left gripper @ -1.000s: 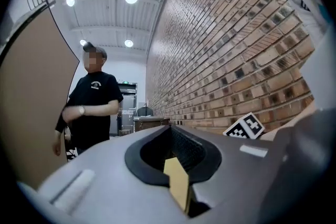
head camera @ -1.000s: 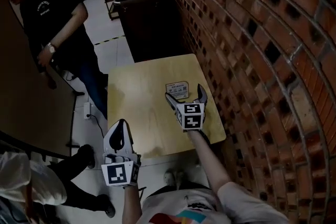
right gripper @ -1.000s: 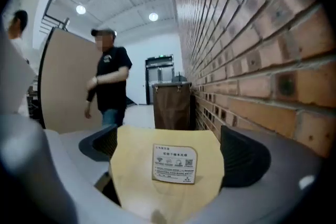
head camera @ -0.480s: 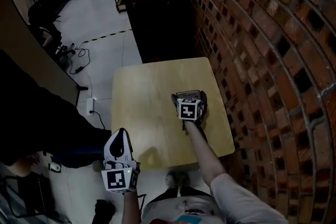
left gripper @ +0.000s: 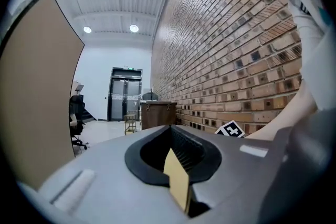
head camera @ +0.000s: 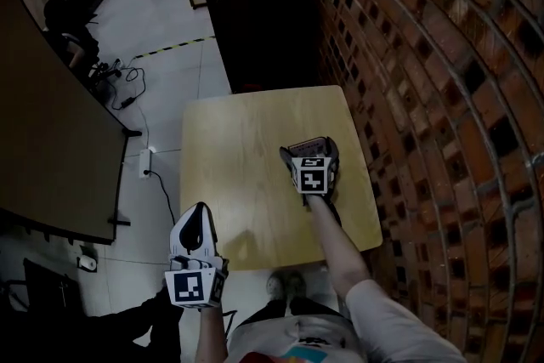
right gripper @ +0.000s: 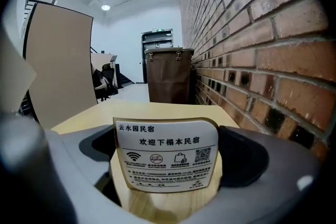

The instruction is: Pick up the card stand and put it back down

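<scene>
The card stand [right gripper: 165,157], a white printed card in a light wooden base, stands between the jaws of my right gripper [right gripper: 169,145], which is shut on it. In the head view the card stand [head camera: 306,145] and right gripper [head camera: 308,150] are over the right part of the yellow table [head camera: 238,149], near the brick wall. I cannot tell whether the base touches the table. My left gripper [head camera: 197,213] hangs off the table's front left corner, jaws together and holding nothing; its view shows the same shut left gripper [left gripper: 173,150].
A brick wall [head camera: 425,98] runs along the table's right side. A dark cabinet [head camera: 255,21] stands behind the table. A brown panel [head camera: 42,140] is at the left, with cables [head camera: 119,89] on the floor. A person's legs show at the bottom left.
The right gripper, wide open beside the card stand a second ago, has closed on it. The person in black at the left has gone from view. The left gripper has stayed put.
</scene>
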Available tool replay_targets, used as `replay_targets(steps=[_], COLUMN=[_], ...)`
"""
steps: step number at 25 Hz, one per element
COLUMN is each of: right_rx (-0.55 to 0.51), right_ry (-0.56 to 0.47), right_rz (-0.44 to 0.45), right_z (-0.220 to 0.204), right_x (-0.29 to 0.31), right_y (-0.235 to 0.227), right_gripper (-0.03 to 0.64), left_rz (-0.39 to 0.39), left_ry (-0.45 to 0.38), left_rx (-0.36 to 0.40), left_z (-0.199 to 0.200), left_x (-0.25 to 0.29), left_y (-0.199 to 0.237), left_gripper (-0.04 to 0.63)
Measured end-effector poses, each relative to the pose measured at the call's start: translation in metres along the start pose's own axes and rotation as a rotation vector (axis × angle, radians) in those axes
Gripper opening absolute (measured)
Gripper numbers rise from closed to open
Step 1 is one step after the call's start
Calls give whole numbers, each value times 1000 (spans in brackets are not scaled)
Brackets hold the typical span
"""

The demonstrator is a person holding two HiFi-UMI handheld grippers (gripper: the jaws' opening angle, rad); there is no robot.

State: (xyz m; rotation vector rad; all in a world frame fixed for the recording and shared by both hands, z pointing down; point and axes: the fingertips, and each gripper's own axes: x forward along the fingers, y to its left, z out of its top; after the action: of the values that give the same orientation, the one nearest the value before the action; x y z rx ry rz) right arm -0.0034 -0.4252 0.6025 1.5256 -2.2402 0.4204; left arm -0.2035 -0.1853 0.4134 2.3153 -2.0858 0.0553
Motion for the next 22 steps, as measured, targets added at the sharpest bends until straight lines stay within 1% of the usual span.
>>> replay_targets(steps=[3, 5, 8, 11, 14, 16, 19, 22], right_rx=[-41, -80, -133, -169, -161, -134, -100, -96], right_ry=[-38, -93, -218, -372, -513, -580, -634, -660], right_rz=[8, 13, 24, 37, 51, 61, 67, 64], right_z=[7, 18, 44, 79, 109, 122, 132, 134], right_x=[-14, -31, -75, -141, -212, -255, -303, -331], right_y=[1, 4, 11, 20, 25, 27, 31, 32], right_gripper=[574, 574, 572, 571, 571, 569, 569, 568], left_rz=[15, 22, 21, 6, -8, -11, -15, -19], left_ry=[-7, -20, -49, -89, -138, -169, -197, -215], left_rx=[-6, -6, -2, 11, 41, 64, 81, 95], left_z=[2, 6, 16, 31, 47, 56, 67, 76], left_x=[-4, -7, -10, -13, -19, -24, -31, -36], left_y=[5, 7, 5, -4, -16, -25, -35, -43], left_gripper=[5, 5, 5, 5, 5, 5, 5, 5])
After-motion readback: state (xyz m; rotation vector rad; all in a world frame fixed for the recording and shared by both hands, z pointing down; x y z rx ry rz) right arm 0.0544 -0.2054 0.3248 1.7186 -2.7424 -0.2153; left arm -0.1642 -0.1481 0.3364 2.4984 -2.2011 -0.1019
